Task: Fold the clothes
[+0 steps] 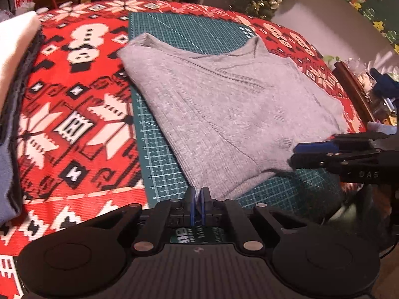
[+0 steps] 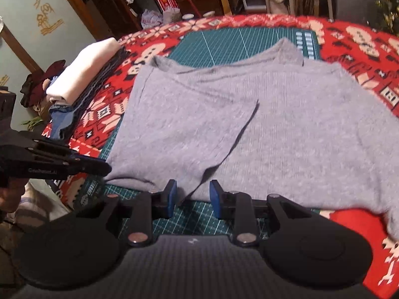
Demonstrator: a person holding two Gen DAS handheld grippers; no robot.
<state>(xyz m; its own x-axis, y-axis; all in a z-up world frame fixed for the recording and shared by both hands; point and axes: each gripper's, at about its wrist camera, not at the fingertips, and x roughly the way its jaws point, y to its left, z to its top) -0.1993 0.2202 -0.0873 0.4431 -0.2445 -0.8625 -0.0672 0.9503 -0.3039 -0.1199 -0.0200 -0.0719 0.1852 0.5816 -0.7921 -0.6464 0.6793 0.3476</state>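
Grey sweater (image 1: 224,104) lies at twelve o'clock; left tongs (image 1: 198,199) pinch its hem, right tongs (image 2: 193,194) spread astride its edge.

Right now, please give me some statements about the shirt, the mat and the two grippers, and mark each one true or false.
1. The grey shirt lies partly on a green cutting mat. True.
2. The left gripper stands wide open. False: its jaws are nearly closed at the shirt's near edge.
3. The right gripper has a gap between its blue pads. True.
4. The tablecloth is plain blue. False: it is red with white and black patterns.
5. Folded clothes are stacked beside the shirt. True.
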